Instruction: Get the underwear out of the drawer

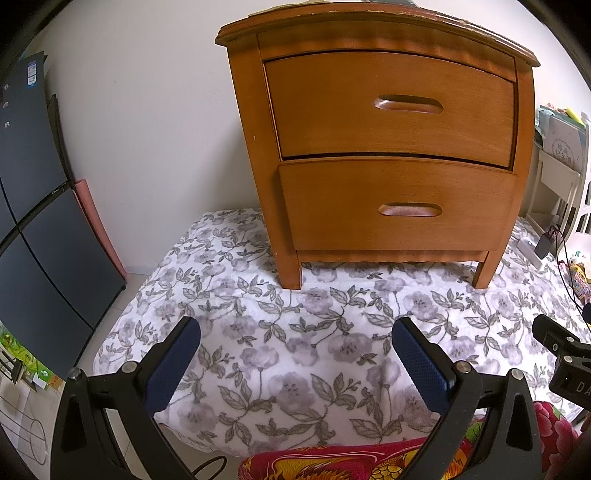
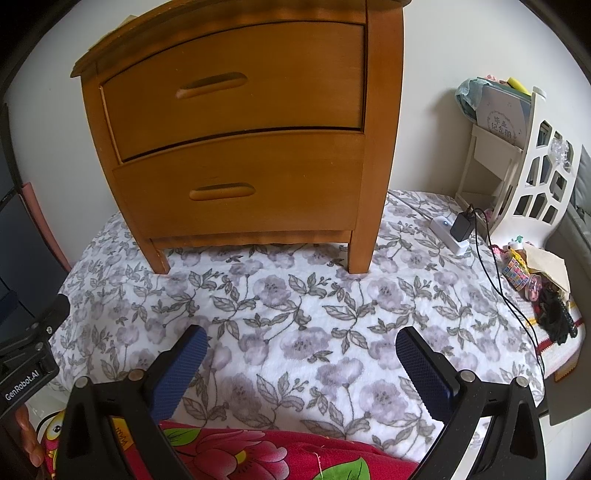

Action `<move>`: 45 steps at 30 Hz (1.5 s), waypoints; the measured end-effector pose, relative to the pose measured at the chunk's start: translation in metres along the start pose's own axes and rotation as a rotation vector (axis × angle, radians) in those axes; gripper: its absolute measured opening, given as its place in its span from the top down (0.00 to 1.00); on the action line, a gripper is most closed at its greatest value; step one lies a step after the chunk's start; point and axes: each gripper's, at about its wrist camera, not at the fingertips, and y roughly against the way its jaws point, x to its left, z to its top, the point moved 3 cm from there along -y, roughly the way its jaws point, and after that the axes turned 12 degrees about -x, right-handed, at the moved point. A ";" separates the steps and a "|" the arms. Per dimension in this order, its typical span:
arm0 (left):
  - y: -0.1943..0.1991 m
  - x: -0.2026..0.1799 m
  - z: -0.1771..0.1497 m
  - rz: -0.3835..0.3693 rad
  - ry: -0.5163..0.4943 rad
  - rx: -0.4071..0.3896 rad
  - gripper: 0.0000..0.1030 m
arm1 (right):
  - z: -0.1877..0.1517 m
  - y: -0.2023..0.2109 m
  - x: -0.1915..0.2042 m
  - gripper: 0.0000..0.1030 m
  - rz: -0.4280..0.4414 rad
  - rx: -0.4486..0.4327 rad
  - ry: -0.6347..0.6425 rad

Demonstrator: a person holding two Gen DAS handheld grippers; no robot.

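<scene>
Two drawers shut, upper [image 1: 391, 107] and lower [image 1: 400, 205] | my left gripper [image 1: 295, 354] and right gripper [image 2: 301, 360] spread, empty, low in frame | poised short of the nightstand [image 2: 240, 129] for a handle pull

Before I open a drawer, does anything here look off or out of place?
Yes: the wooden two-drawer nightstand stands on the floral-covered bed, not the floor. The paint along its top edge is chipped. Both drawers look shut; no underwear shows.

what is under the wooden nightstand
The nightstand stands on a floral blanket, which shows in the gap between its legs. Both drawers are shut, so their contents cannot be seen.
</scene>
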 end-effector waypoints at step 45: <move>-0.007 0.046 0.019 -0.057 0.177 -0.063 0.00 | 0.127 -0.051 0.061 0.00 0.109 -0.216 0.527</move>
